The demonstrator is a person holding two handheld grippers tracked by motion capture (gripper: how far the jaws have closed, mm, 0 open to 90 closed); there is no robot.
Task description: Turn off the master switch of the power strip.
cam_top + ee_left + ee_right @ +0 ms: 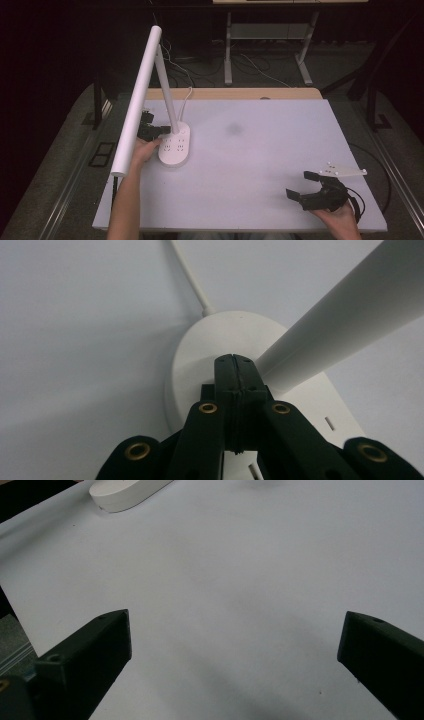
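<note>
The long white lamp head (pixel 136 100) is crossing in front of the left gripper (pixel 169 131) in the high view, hiding much of its body, so only the dark jaws are poking out beside the lamp's stem (pixel 167 92). In the left gripper view the lamp's base (pixel 200 360) is partly covered by the jaws, and its far edge is running out of the picture at the lower right. A thin white cord (pixel 187 98) is leaving the back of the base and getting lost against the pale table (pixel 260 150).

The left forearm is reaching up the left edge of the table, with the left hand (pixel 145 150) lying just beside the base. Its gripper's jaws are pressed fully together, with nothing between them, tips hovering over or touching the base by the foot of the stem; which, I cannot tell. The right hand (pixel 340 217) is resting near the table's front right corner, its right gripper (pixel 300 186) pointing left with jaws spread wide and holding nothing.

The lamp is standing at the table's left side: smooth matt white plastic, an oval base with small slots, a slim tilted stem, a tube-shaped head. The table top is flat and matt.
</note>
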